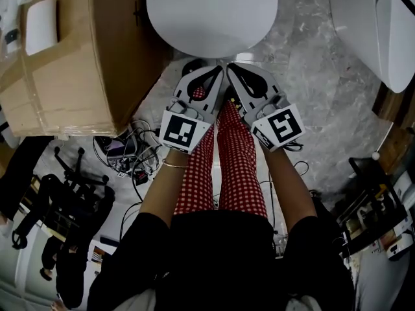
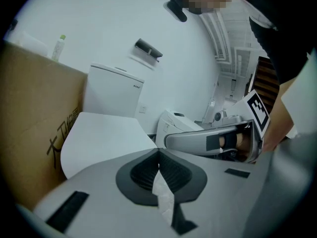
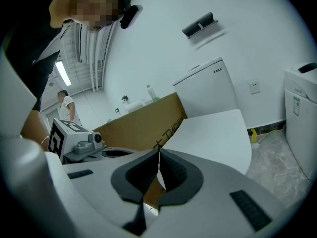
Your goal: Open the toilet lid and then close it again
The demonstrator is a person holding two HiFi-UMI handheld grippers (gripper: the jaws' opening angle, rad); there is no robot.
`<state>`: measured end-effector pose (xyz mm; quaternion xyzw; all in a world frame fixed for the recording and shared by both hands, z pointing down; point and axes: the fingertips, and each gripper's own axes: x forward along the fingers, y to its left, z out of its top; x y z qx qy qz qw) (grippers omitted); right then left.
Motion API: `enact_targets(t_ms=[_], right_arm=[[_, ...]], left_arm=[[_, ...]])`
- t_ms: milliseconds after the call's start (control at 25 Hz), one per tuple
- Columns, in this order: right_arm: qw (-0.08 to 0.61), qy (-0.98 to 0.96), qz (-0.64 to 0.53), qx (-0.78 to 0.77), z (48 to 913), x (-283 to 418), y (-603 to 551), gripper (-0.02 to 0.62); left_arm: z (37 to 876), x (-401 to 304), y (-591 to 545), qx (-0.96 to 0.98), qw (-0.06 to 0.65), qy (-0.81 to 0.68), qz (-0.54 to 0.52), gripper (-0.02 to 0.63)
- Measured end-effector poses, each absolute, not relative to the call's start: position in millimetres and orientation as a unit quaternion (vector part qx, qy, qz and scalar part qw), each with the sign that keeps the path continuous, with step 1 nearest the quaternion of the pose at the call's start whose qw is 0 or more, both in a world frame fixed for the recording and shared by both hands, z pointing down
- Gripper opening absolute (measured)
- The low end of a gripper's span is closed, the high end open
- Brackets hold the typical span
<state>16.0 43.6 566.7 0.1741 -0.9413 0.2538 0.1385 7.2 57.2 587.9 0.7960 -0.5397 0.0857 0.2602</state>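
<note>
The lid [image 1: 212, 11] lies shut at 12 o'clock in the head view. Just below its front edge, the left gripper [image 1: 219, 69] and right gripper [image 1: 229, 66] sit side by side, each with jaws pressed together and empty. A box [image 1: 84, 57] stands at 10 o'clock.

Toilet lid [image 1: 212, 11]: head view, far part cut off by the top edge; bowl under it hidden. Cardboard box [image 1: 71, 57]: runs past the top and left edges. White unit [image 1: 376, 24], top right: cut off by two edges, kind unclear; bottle [image 2: 58, 47] on the box, label too small to read.
</note>
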Motion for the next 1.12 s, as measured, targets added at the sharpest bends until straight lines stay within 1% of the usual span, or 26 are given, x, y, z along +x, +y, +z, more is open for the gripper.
enact_targets(t_ms=[160, 480, 680, 1120], right_arm=[[0.144, -0.936, 0.262, 0.184, 580, 17, 45, 0.018], [0.18, -0.929, 0.259, 0.192, 611, 24, 45, 0.018], [0.187, -0.922, 0.27, 0.207, 627, 27, 44, 0.018], [0.201, -0.914, 0.278, 0.215, 661, 28, 47, 0.019]], left_arm=[[599, 5, 59, 0.795, 0.261, -0.539, 0.096, 0.003], [623, 9, 66, 0.808, 0.263, -0.513, 0.121, 0.003], [643, 5, 73, 0.799, 0.271, -0.515, 0.155, 0.003], [680, -3, 77, 0.782, 0.29, -0.523, 0.176, 0.003]])
